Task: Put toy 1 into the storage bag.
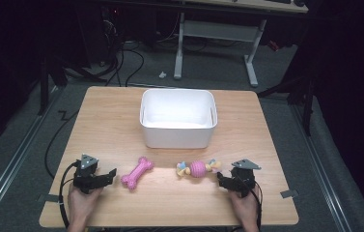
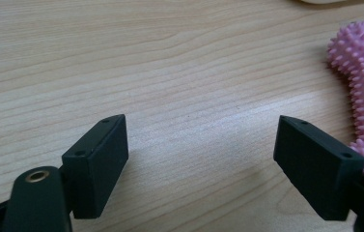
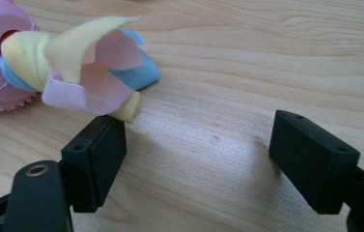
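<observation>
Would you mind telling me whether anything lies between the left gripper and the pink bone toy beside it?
Nothing visible does. The left gripper has open jaws with bare wood between them, and the pink bone toy lies just off its tip on the table, beside one jaw in the left gripper view.

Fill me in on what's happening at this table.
A person sits at a wooden table with a tool in each hand. The left tool lies beside a pink spiky bone toy, jaws open with only bare wood between them. The right tool points at a pink ball toy with cloth strips, also open, one jaw just at the strips. A white bin waits behind both toys. Nothing is gripped yet.
</observation>
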The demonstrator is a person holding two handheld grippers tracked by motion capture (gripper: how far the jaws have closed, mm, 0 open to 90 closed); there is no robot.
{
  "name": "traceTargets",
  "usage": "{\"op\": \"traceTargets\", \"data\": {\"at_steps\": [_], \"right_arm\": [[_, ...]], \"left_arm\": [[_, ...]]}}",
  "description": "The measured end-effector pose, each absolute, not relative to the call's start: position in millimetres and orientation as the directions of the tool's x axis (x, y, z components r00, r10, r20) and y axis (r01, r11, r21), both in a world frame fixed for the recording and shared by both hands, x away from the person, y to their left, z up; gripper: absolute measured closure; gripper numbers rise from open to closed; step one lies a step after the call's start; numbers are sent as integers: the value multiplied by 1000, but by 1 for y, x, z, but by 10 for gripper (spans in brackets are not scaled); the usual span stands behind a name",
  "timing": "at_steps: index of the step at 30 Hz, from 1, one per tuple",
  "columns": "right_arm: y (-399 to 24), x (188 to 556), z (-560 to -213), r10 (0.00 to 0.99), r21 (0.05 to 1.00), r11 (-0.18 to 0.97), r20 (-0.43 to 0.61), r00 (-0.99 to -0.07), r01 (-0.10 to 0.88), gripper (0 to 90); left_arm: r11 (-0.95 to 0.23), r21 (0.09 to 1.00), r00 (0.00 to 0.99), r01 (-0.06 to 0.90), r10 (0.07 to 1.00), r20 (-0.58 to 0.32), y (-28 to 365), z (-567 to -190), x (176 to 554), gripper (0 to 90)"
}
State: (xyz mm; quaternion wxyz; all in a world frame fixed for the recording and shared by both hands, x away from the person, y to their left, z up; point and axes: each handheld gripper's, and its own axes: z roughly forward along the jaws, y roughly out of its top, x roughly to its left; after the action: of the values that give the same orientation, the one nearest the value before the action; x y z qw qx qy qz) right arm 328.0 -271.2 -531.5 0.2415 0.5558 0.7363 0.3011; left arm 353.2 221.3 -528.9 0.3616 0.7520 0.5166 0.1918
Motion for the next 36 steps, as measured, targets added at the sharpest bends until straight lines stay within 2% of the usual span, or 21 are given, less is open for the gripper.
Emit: {"op": "traceTargets", "data": {"at_steps": [12,22,36], "right_arm": [[-271,328,-531,964,712,201,-20,-267,673,214],[-271,328,-531,963,712,201,-20,-267,672,216],[-271,328,-531,963,713,204,-21,-270,671,216]], "left_arm": [[-197,752,417,629,902,-112,223,-519,343,208],[-229,778,483,586,869,-107,218,-502,332,243],[-286,750,545,596,831,-116,200,-478,332,267]]}}
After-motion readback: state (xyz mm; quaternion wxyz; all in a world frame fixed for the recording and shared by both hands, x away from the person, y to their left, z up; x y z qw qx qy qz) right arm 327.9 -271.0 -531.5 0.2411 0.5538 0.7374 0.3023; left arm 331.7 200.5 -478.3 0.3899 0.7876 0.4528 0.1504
